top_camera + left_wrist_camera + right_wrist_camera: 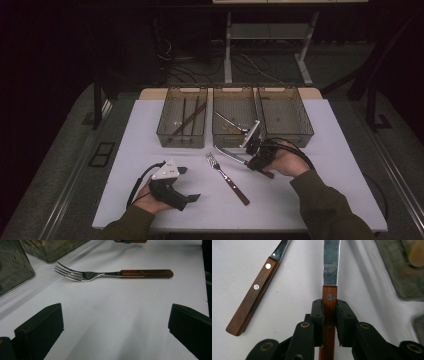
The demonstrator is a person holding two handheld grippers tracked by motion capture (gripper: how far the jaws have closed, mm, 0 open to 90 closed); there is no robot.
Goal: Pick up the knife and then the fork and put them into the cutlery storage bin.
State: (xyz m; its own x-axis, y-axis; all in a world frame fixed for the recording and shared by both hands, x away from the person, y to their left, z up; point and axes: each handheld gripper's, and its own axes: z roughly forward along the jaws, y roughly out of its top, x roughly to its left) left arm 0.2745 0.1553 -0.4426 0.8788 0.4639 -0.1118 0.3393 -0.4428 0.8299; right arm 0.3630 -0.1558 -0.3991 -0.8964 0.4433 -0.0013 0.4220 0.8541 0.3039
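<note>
Right gripper [329,315] fingers clamping wooden-handled steel knife [330,270], left gripper [115,327] fingers spread apart near fork [112,273]

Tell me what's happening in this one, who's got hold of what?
A person at a white table works a pair of tongs in each hand. The right tongs are shut on the wooden handle of a knife, just in front of three clear bins. The left tongs are open and hold nothing. A fork lies on the table between them.
</note>
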